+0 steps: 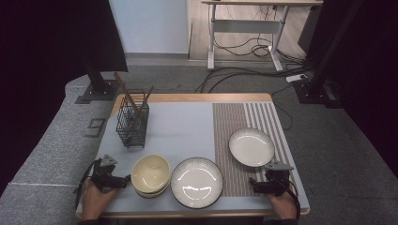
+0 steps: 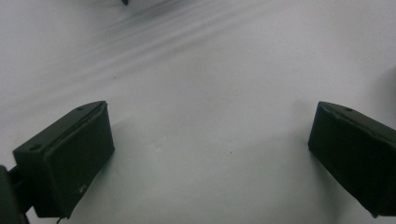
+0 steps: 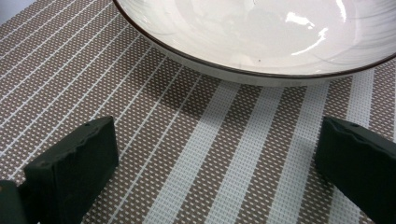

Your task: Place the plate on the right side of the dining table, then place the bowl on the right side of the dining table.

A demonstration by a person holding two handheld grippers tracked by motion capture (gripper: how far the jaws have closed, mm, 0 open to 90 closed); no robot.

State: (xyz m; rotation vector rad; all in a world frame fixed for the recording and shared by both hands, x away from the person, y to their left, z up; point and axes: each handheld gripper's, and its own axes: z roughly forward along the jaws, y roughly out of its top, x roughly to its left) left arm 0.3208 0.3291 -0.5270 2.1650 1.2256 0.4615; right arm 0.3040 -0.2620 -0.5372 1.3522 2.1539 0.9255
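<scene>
Left gripper (image 1: 126, 181): rests low at the near left corner of the bench (image 1: 187, 126), held in the person's left hand (image 1: 96, 199); fingers (image 2: 65, 161) spread wide apart, nothing between them, pale mat surface beneath in the left gripper view.
Right gripper (image 1: 252, 184): rests at the near right of the bench on the striped placemat (image 1: 244, 117), held in the person's right hand (image 1: 283, 205); fingers (image 3: 70, 170) spread wide apart, nothing held.
Stacked bowls (image 1: 150, 175): cream, nested, just beside the left gripper's tips, at the near edge of the bench.
Large plate (image 1: 196, 182): white with dark rim, between the two grippers, just right of the stacked bowls.
Small plate (image 1: 251, 146): white with dark rim, on the striped placemat, just beyond the right gripper; its rim (image 3: 243, 70) lies close ahead of the open fingers in the right gripper view, not touching them.
Wire basket (image 1: 132, 123): black, upright, far left of the bench, behind the bowls; holds brown chopsticks (image 1: 127, 93) leaning out of its top.
</scene>
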